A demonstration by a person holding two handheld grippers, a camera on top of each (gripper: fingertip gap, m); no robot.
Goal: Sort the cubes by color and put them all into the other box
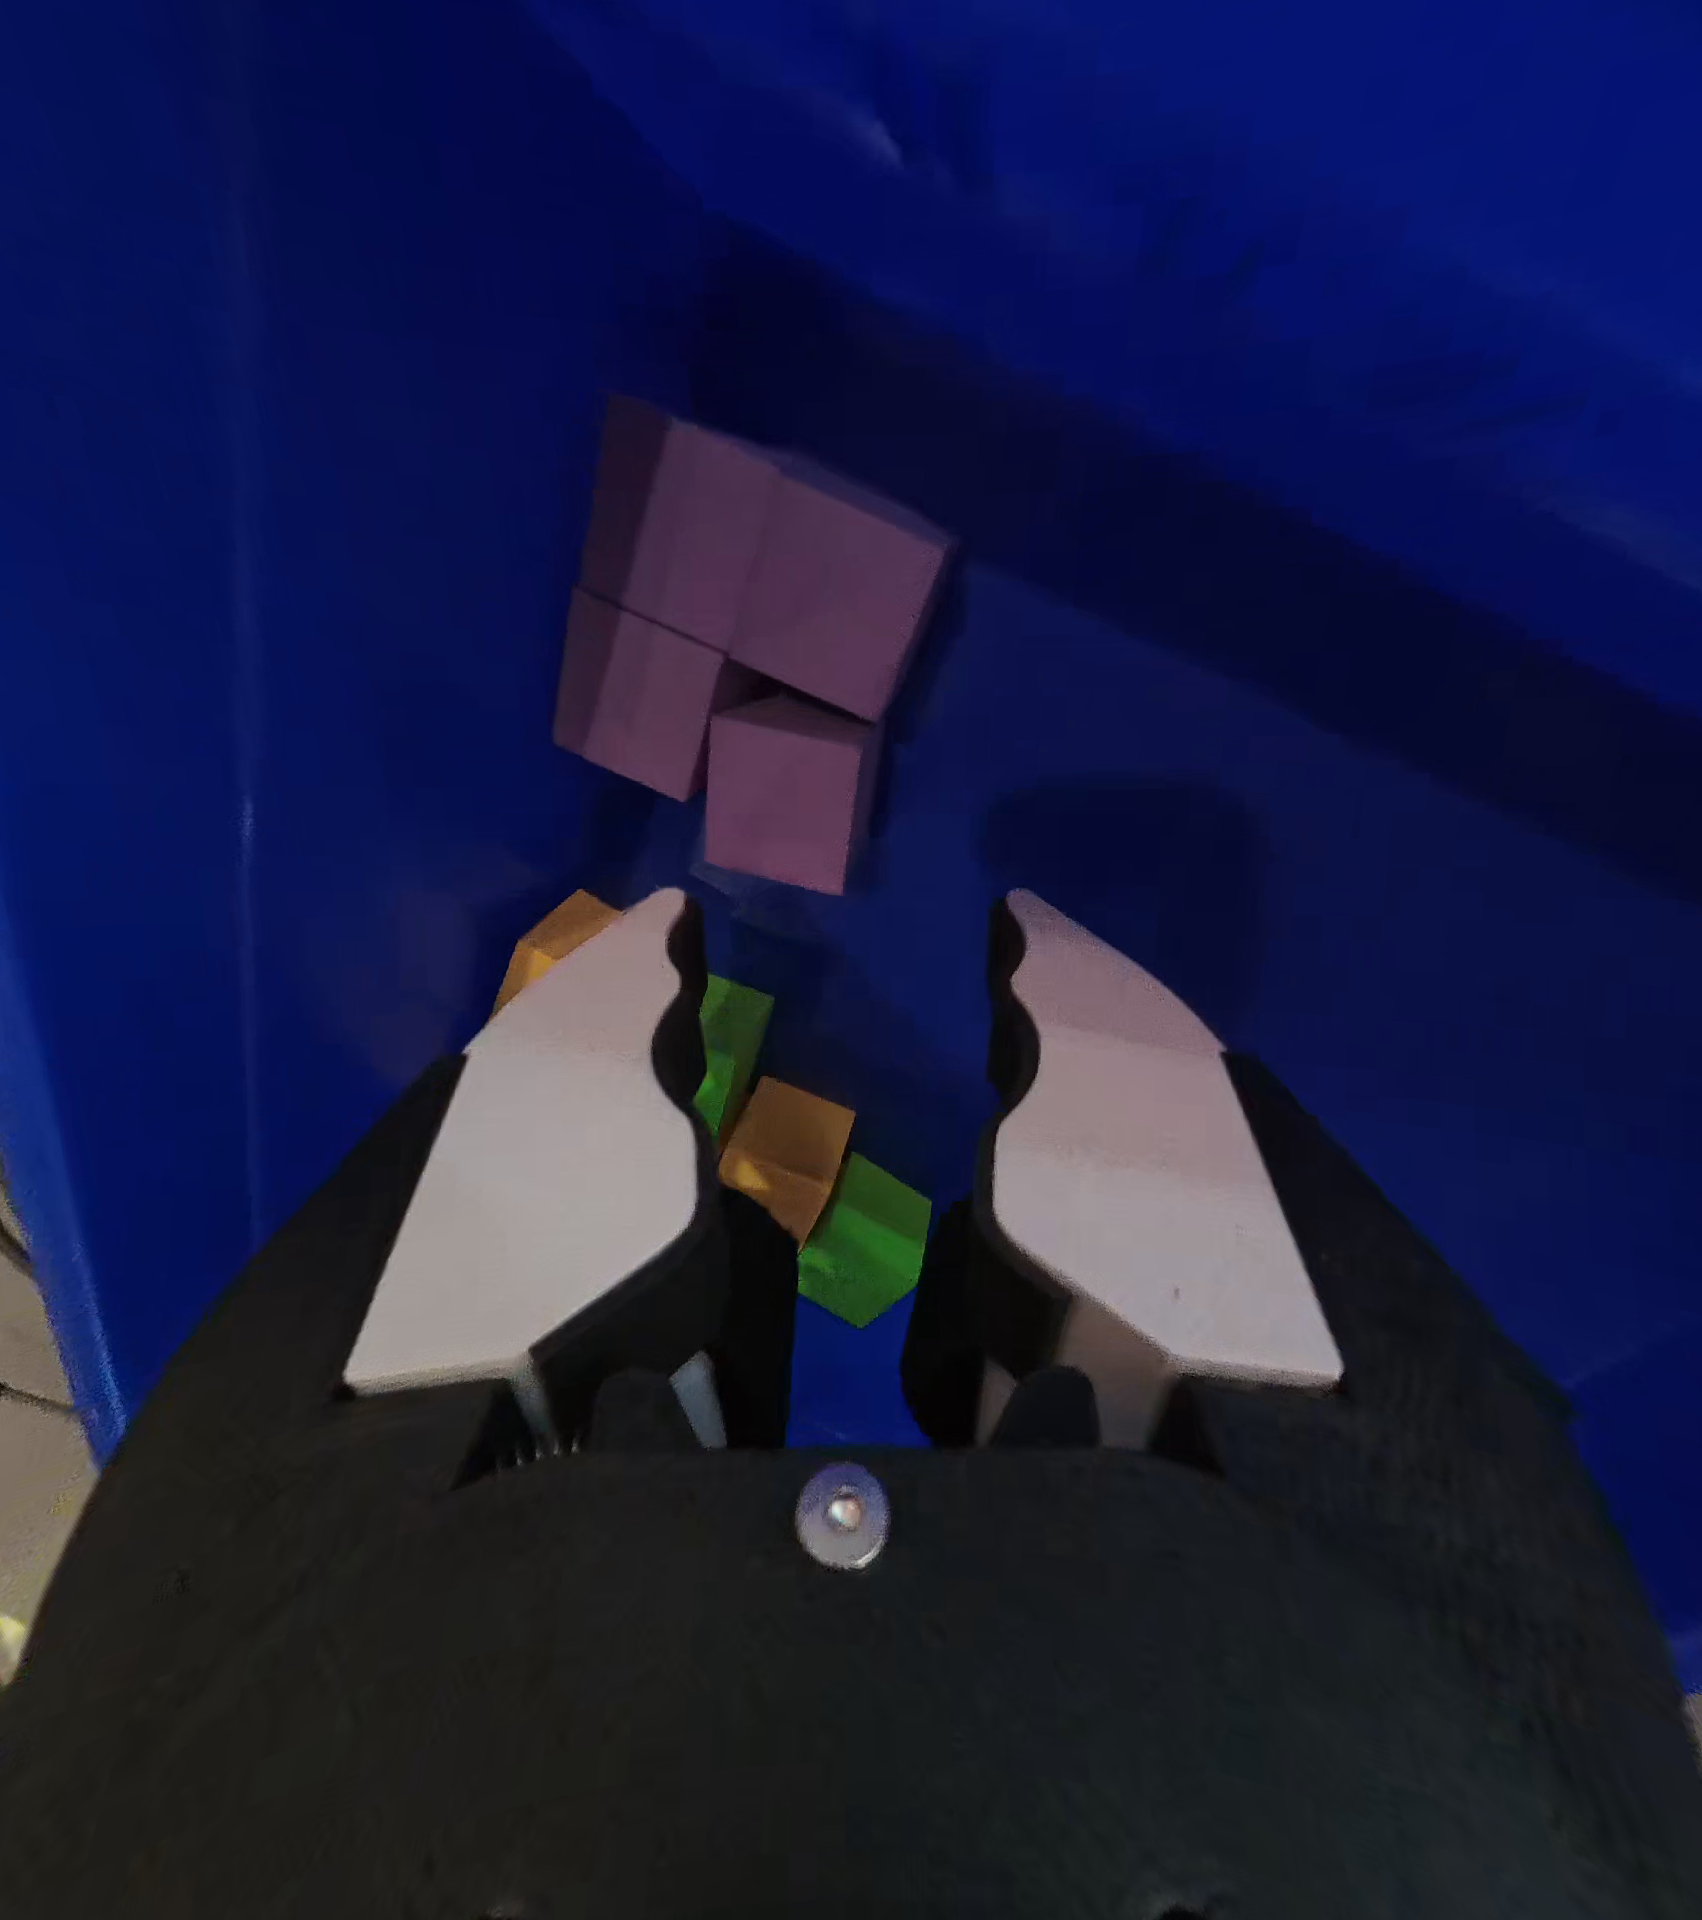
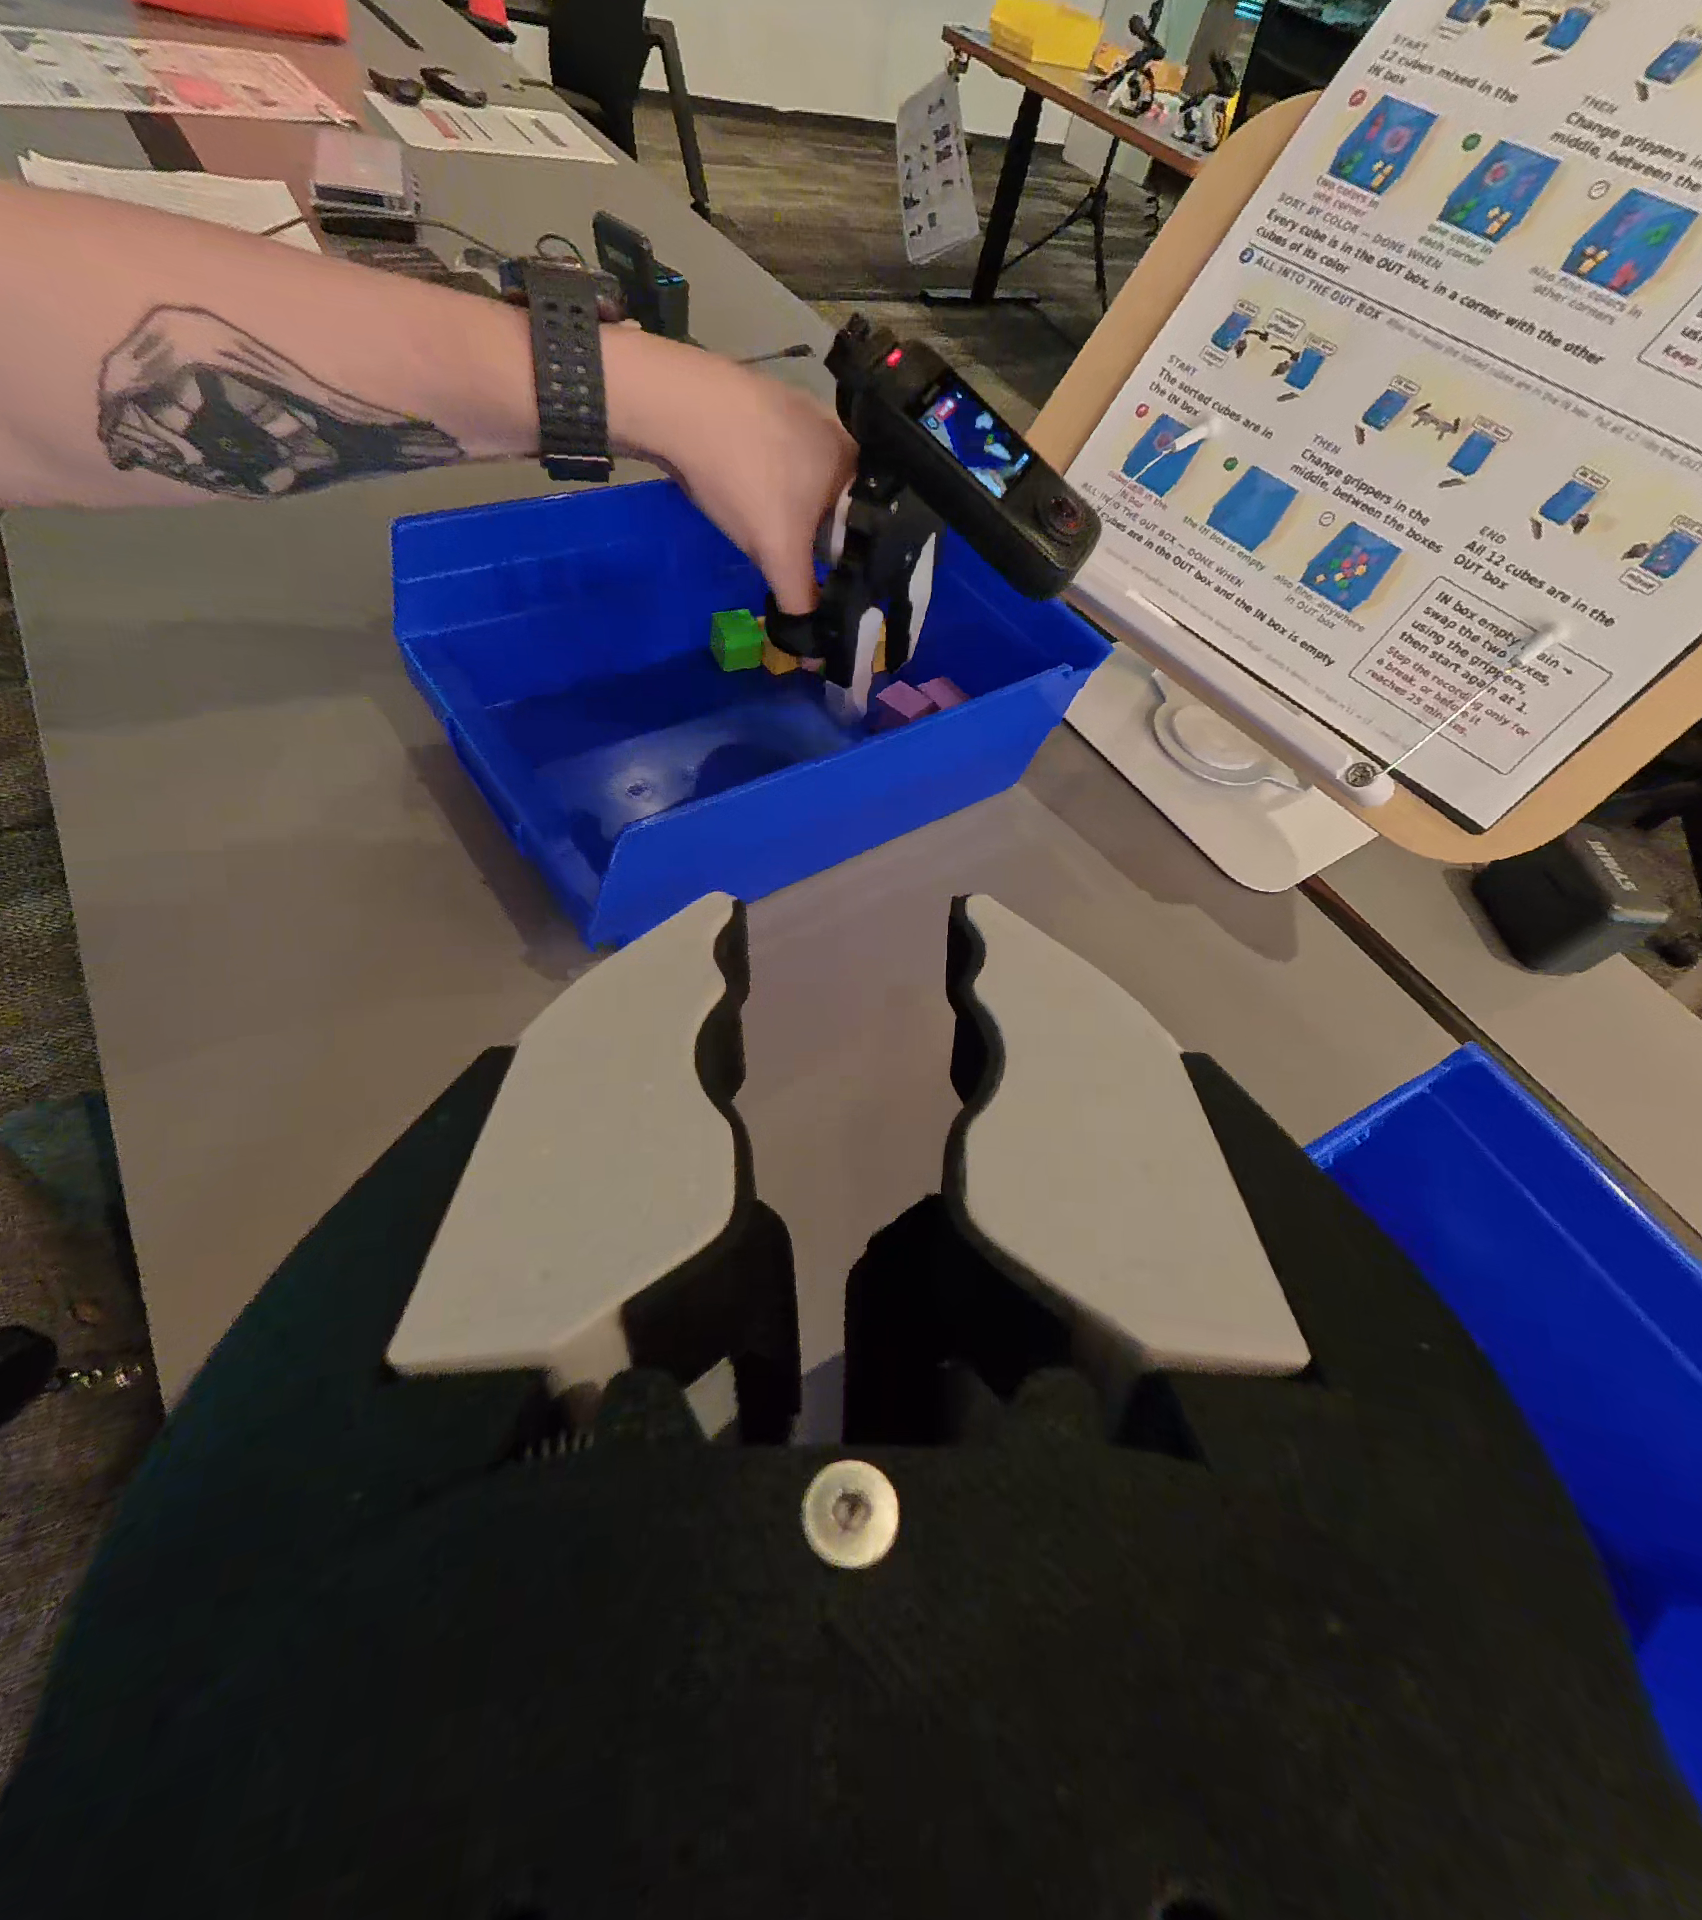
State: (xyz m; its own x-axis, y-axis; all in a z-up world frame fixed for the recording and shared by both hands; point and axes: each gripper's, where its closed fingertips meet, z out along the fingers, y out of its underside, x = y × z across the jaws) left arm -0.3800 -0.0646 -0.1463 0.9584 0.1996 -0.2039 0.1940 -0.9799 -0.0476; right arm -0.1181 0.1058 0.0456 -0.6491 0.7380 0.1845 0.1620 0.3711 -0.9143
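A grey table (image 2: 286, 935) carries a blue bin (image 2: 722, 831) toward its far side; a second blue bin (image 2: 1553, 1299) sits at the near right edge. To the right of the far bin stands an instruction board (image 2: 1449, 416) propped on a white stand.

A person's hand (image 2: 764, 468), watch strapped at the wrist, holds the left gripper (image 1: 842, 914) down inside the far bin, a camera (image 2: 972, 457) mounted on top. Its jaws are parted with nothing between them, the tips pointing toward the bin's corner.

Just ahead of those tips, purple cubes (image 1: 743, 644) are clustered against the bin wall. Beneath and between the fingers lie green cubes (image 1: 862, 1236) and orange cubes (image 1: 785, 1143), touching one another on the bin floor; another orange cube peeks out left of the left finger.

The right gripper (image 2: 847, 925) hovers over bare table between the two bins, jaws parted and holding nothing, well apart from the cubes.
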